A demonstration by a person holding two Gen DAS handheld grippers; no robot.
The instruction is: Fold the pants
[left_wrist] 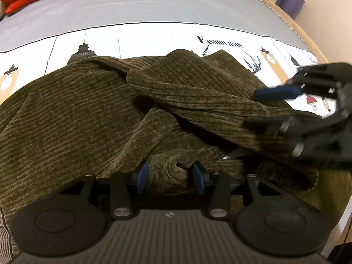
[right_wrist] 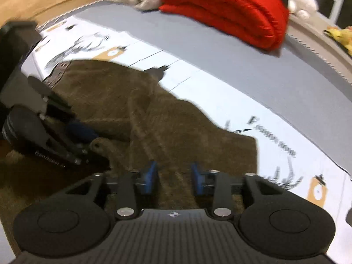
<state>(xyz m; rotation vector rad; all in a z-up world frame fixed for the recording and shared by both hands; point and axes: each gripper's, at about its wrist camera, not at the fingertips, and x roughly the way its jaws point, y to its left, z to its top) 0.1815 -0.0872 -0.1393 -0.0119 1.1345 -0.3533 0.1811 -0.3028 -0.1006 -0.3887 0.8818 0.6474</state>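
Pants: olive-brown corduroy pants (left_wrist: 92, 114), crumpled on printed grey-and-white bed sheet (left_wrist: 154, 37).
Left gripper (left_wrist: 170, 173): pinching a bunched fold of cloth between blue pads.
Right gripper (right_wrist: 173, 177): jaws parted, over the cloth, nothing pinched.
Relation: heap ahead of both, spread crosswise; left nearer.

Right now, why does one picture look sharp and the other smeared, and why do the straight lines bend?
Left wrist view: mostly sharp, the ribs of the brown pants crisp; only the right gripper is smeared. Right wrist view: blurred nearly throughout, the pants, red blanket and lettering on the bed sheet streaked, likely by motion. Both views: the fisheye lens bows the sheet's straight stripes; lighting is soft, without glare.
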